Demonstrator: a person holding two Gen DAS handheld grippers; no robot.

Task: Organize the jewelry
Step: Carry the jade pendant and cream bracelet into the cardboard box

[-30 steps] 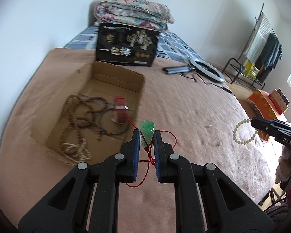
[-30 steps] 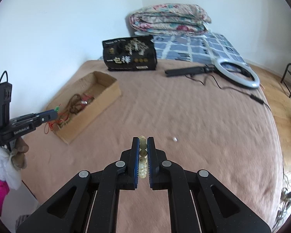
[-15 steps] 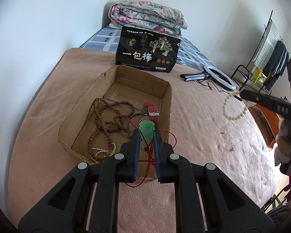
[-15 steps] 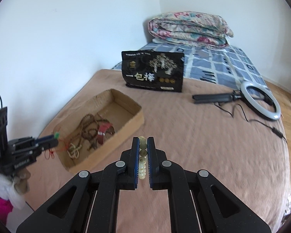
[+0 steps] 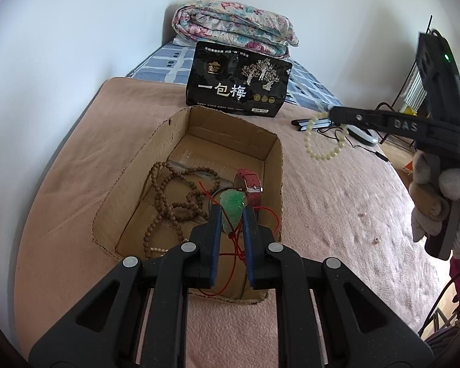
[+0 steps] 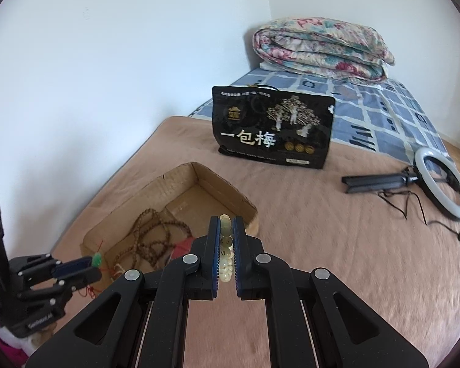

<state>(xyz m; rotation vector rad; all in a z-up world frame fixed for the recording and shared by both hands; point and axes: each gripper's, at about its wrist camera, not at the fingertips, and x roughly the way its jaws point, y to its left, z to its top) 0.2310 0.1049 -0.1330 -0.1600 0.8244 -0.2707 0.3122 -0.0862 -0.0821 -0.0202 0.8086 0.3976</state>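
My left gripper (image 5: pixel 232 211) is shut on a green jade pendant (image 5: pixel 231 207) whose red cord (image 5: pixel 236 245) dangles below; it hangs over the near end of the open cardboard box (image 5: pixel 274 153). In the box lie brown bead strands (image 5: pixel 168 202) and a red watch strap (image 5: pixel 250 184). My right gripper (image 6: pixel 226 230) is shut on a pale bead bracelet (image 6: pixel 226 247) above the box's near right side (image 6: pixel 248 205). In the left wrist view the bracelet (image 5: pixel 323 139) hangs from the right gripper's fingers (image 5: pixel 352 116), right of the box. The left gripper with the pendant also shows in the right wrist view (image 6: pixel 93 262).
The box rests on a pink-brown blanket (image 5: pixel 337 202). Behind it stand a black printed bag (image 5: pixel 237 81) and a folded floral quilt (image 5: pixel 233 27). A ring light with tripod and cable (image 6: pixel 438 181) lies at the right. Small beads (image 5: pixel 375 239) lie on the blanket.
Both grippers have moved toward the box. The left one now holds the pendant over the box's near end; the right one has carried the bracelet up beside the box's right wall.
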